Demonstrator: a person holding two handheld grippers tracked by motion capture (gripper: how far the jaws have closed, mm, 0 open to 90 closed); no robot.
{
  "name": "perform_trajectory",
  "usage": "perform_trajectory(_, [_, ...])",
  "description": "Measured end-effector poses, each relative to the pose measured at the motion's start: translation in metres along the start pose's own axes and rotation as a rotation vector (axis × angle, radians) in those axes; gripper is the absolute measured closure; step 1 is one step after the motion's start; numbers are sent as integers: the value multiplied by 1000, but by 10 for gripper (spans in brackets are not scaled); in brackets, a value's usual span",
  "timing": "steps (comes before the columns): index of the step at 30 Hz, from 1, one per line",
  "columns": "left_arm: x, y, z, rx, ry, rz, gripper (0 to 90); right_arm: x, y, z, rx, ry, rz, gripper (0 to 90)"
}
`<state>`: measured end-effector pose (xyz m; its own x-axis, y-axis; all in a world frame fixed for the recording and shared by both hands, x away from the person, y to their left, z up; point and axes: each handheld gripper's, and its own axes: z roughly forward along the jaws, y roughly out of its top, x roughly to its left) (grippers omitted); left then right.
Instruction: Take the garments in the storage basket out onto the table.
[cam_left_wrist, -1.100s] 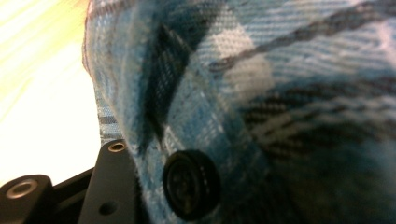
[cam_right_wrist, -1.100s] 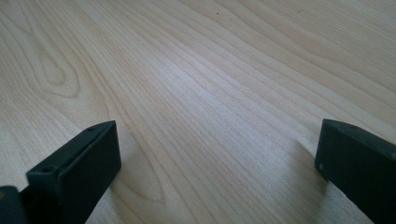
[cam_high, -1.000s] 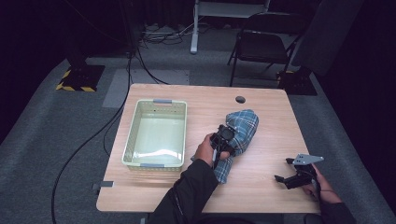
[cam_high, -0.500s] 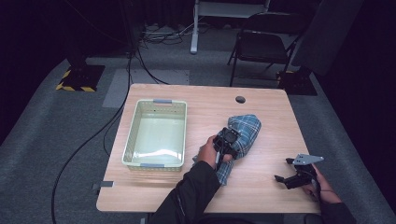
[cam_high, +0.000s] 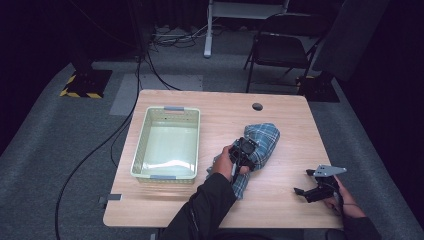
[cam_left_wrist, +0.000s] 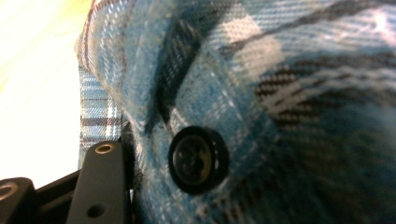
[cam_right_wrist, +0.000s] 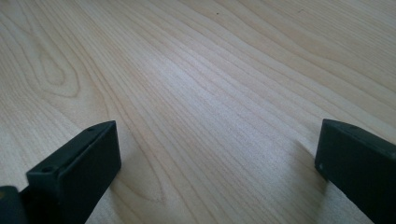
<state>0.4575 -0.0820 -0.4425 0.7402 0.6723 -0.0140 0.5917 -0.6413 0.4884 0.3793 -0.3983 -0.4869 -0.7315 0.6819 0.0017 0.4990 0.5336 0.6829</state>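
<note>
A blue plaid shirt (cam_high: 265, 139) lies bunched on the wooden table (cam_high: 280, 212), right of the middle. My left gripper (cam_high: 244, 150) rests on its near left side, held from above by a hand. Its jaws have just been opening. In the left gripper view the shirt (cam_left_wrist: 289, 70) and a black button (cam_left_wrist: 198, 158) bulge between them and hide one jaw; the cloth lies loosely against the other. My right gripper (cam_high: 303, 192) sits low at the table's front right, open over bare wood (cam_right_wrist: 217, 163), apart from the shirt.
A pale green plastic basket (cam_high: 165, 177) stands empty on the left half of the table. A small round cable hole (cam_high: 257, 106) is near the far edge. Beyond the table stand a folding chair (cam_high: 282, 50) and cables on the grey floor.
The left gripper has shifted slightly right on the shirt, and the cloth has settled a little lower. The right gripper has stayed put.
</note>
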Motion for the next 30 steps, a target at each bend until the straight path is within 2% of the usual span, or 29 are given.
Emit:
perform_trajectory(6, [-1,0,0,3,1,-2,382,0,0,0,0,0,0,2])
perform_trajectory(17, [-5,0,-3,1,-7,23,244,0,0,0,0,0,0,2])
perform_trajectory(20, [-7,-1,-5,5,1,43,187,0,0,0,0,0,0,2])
perform_trajectory(23, [-8,-2,-6,-3,24,44,155,0,0,0,0,0,0,3])
perform_trajectory(25, [-8,-3,-6,-7,19,41,137,0,0,0,0,-1,0,3])
perform_trajectory(30, [-10,-5,-6,1,40,55,91,0,0,0,0,-1,0,3])
